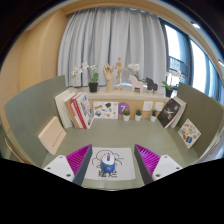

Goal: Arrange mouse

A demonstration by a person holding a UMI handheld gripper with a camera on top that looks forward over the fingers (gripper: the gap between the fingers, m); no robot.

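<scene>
Two big things are filling the background: pale curtains [110, 35] hanging across the window, and a green-walled desk [120, 135] spreading out beneath them. Along the desk's back a low shelf [125, 98] is carrying a potted plant [93, 78], a wooden hand model [112, 72] and a few small figures too blurred to name. Under the shelf, a row of books [76, 108] is leaning at one side, and framed pictures [171, 112] are leaning against the wall at the other side. A flat tan piece [52, 135] is lying on the desk near the books. Closer in, a white mat with a printed cartoon figure [108, 162] is lying just ahead of the gripper [111, 162], between its fingers. The magenta pads [77, 158] are standing well apart, so the jaws are gaping wide with nothing pinched. I cannot pick out the mouse anywhere on the desk.
</scene>
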